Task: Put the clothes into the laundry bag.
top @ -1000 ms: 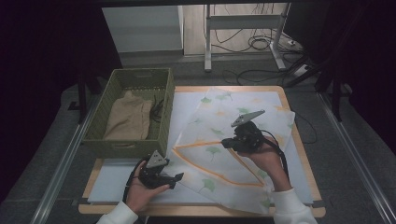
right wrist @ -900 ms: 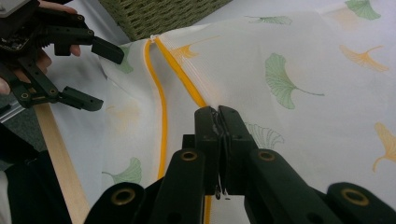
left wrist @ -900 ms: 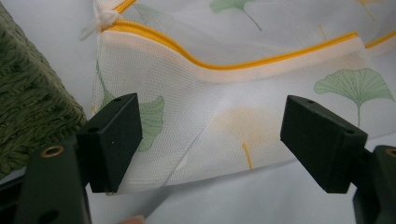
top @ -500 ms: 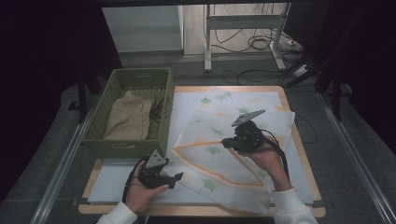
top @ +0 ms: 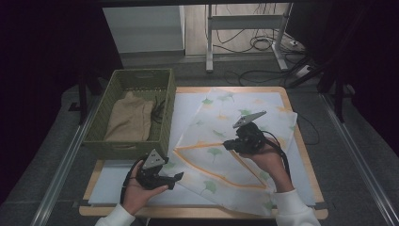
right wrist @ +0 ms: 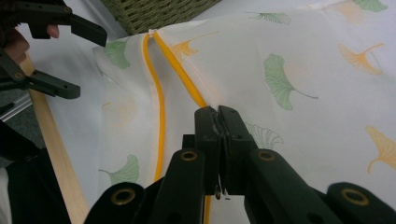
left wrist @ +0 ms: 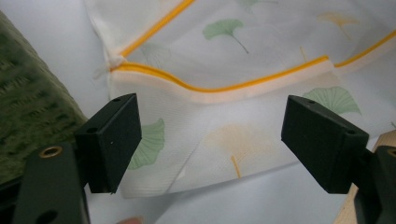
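Left tongs (top: 175,177) sit at the near edge of the surface (top: 301,141), jaws spread wide and empty, aimed at the mesh laundry bag (top: 230,155), likely lining up on its near corner. Right tongs (right wrist: 218,122) are clenched on the yellow zipper trim (right wrist: 159,112), seemingly holding the mouth of the bag taut. Further back, the green basket (top: 165,101) holds a tan cloth (top: 129,122); a dark object beside that cloth is too small to identify.

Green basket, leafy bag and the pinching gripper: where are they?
Green basket (top: 165,110), high view, on its right wall.
Leafy bag (top: 221,122), high view, on its upper cloth.
Right gripper (right wrist: 218,122), right gripper view, at its tips pinching the bag's yellow edge.
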A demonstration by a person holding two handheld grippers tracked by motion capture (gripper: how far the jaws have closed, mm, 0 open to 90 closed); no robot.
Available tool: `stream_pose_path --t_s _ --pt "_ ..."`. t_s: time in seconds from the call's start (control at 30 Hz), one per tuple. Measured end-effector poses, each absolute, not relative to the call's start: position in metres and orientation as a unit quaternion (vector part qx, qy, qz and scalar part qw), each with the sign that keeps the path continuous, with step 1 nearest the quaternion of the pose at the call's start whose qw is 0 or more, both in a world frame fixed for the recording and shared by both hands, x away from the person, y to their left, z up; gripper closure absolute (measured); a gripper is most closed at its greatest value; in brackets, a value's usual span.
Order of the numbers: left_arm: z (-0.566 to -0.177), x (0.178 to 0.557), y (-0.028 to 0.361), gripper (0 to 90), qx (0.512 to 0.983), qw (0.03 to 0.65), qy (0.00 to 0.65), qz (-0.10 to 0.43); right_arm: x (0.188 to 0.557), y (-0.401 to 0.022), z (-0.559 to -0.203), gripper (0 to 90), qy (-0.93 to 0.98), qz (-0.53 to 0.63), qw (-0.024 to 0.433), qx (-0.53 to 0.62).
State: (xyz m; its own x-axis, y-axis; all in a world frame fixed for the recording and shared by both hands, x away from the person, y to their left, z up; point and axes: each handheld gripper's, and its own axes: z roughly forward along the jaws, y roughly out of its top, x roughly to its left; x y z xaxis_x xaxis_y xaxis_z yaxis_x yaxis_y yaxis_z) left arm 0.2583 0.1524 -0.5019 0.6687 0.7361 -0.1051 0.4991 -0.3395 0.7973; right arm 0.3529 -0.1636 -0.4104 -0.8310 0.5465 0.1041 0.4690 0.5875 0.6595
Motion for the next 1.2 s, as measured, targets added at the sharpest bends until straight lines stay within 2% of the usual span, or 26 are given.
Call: stream_pose_path --t_s 0.47,0.87,1.2 --pt "-0.469 0.257 0.162 19.8 0.788 0.443 0.409 0.128 0.355 -0.166 -0.414 85.8 0.89 0.354 0.047 0.283" --pt "-0.443 0.272 0.172 21.1 0.793 0.43 0.417 0.11 0.356 -0.168 -0.414 85.7 0.889 0.355 0.047 0.284" --pt "-0.424 0.281 0.177 20.9 0.799 0.422 0.412 0.118 0.355 -0.167 -0.415 85.7 0.891 0.352 0.048 0.283"
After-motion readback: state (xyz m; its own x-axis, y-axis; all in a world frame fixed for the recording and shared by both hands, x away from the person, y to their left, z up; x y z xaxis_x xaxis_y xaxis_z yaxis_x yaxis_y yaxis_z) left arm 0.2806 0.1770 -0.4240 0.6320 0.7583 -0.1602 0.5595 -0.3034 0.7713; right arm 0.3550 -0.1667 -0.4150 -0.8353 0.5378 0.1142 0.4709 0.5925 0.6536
